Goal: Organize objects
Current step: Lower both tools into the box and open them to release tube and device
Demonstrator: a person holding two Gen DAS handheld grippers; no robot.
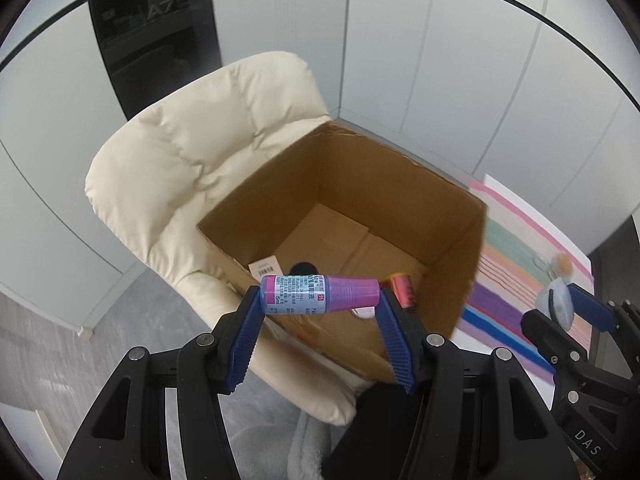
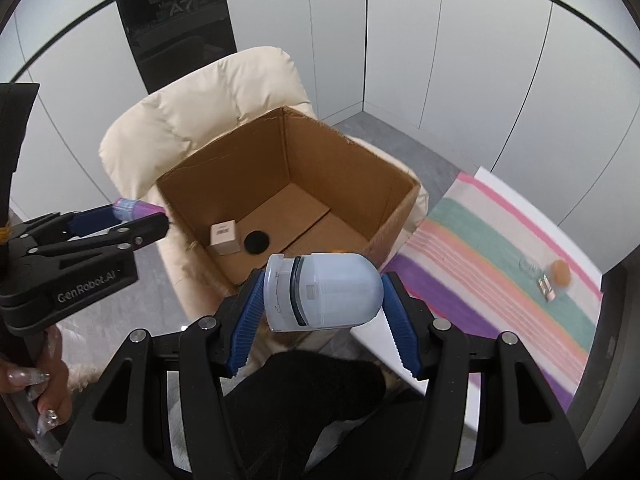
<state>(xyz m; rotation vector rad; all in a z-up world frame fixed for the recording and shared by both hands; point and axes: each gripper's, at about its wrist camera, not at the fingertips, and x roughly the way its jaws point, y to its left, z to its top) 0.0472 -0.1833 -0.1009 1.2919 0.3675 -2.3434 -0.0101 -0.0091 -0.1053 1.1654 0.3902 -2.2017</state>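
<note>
from my left wrist camera, my left gripper (image 1: 320, 294) has its blue ribbed pads clamped end to end on a small eye-drop bottle with a purple cap and a pale blue printed label (image 1: 318, 294), held sideways. it hangs over the near edge of an open brown cardboard box (image 1: 400, 184) that sits on the seat of a cream padded armchair (image 1: 192, 144). on the box floor i see a round black disc (image 1: 303, 267), partly hidden by the bottle, a small white box with a barcode label (image 1: 264, 268) and a small red cylinder with dark lettering (image 1: 404, 290). to the right lies a cloth striped in pink, green, orange and purple (image 1: 516, 264). my right gripper (image 1: 560, 304) shows at the far right edge over that cloth, gripping a pale blue translucent plastic container (image 1: 554, 302).

from my right wrist camera, the right gripper's pads press on both ends of the pale blue container, which lies sideways, white cap end to the left, just short of the box's near corner and not over its opening. the disc and the small white box rest on the box floor beyond it. my left gripper comes in from the left with the bottle touching the box's left rim. my left hand (image 2: 36, 380), with long decorated nails, wraps its handle. on the striped cloth, well apart from the box, sit a small clear glass jar (image 2: 530, 266), an orange round thing (image 2: 560, 270), too blurred to name, and a small silvery item (image 2: 546, 286).
</note>
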